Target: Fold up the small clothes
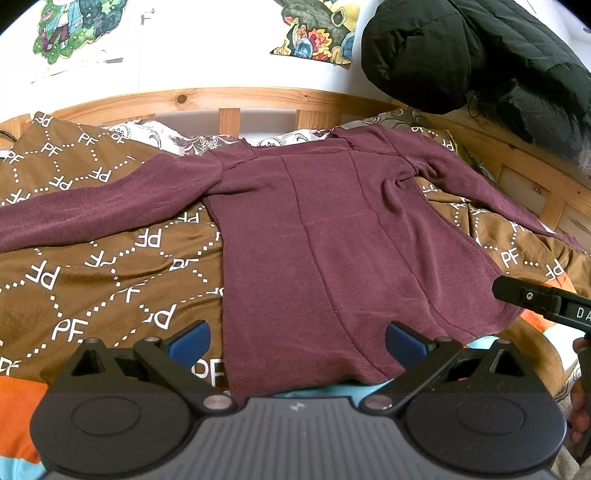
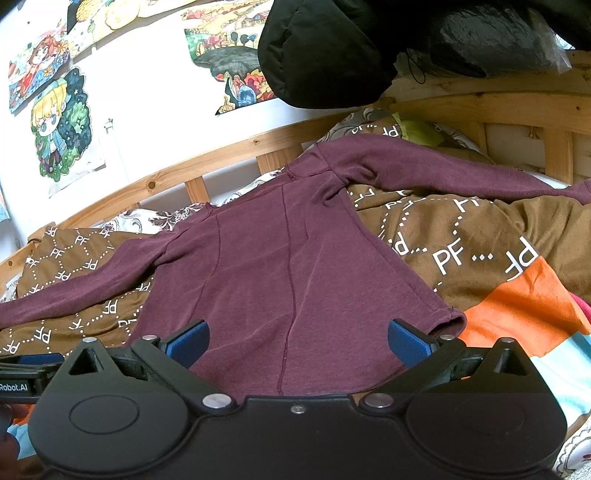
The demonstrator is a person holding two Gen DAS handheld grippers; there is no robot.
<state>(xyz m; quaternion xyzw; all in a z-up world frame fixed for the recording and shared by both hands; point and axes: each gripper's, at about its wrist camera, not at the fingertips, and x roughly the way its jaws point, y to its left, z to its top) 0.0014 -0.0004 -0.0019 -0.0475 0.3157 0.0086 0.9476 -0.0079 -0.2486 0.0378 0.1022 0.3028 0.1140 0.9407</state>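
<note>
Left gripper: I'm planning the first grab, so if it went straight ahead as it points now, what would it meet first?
Probably the maroon shirt. The left gripper is open, its fingers straddling the hem, so that near edge lies first in line. Its height above the cloth is unclear.

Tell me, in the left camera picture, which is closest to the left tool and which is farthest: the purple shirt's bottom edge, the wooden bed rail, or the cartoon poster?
From the left tool:
1. Purple shirt's bottom edge, right below the tool.
2. Wooden bed rail, behind the shirt's collar.
3. Cartoon poster, up on the wall, top left.
</note>
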